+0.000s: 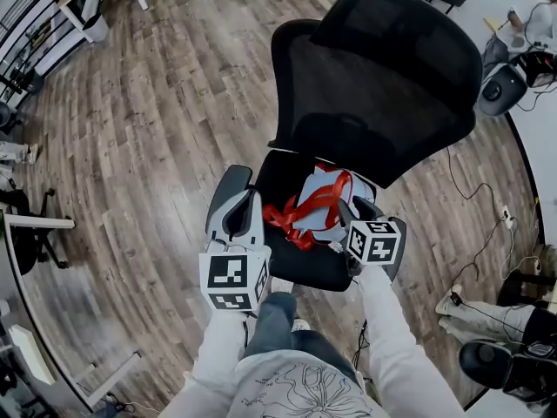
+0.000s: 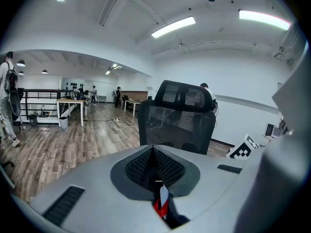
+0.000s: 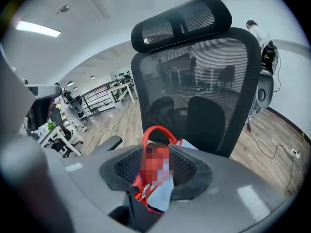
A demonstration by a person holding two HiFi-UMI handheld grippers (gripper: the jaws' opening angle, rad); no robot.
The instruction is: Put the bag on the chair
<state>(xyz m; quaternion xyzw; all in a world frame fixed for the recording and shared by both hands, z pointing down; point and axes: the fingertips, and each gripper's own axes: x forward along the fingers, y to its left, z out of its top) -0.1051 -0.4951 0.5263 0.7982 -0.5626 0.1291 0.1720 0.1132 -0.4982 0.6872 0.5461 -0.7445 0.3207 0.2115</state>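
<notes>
No word, brand or number can be read anywhere. The only printed signs are black-and-white square marker patterns. They stand on the left cube [image 1: 233,281] behind the left tongs [image 1: 244,200] and on the right cube [image 1: 374,242] behind the right tongs [image 1: 341,220]. In the left gripper view, 1 face of the right cube shows the same kind of pattern, to the right of the left tongs. The shirt [image 1: 300,390], below both tongs in the head view, carries a line drawing without lettering.
</notes>
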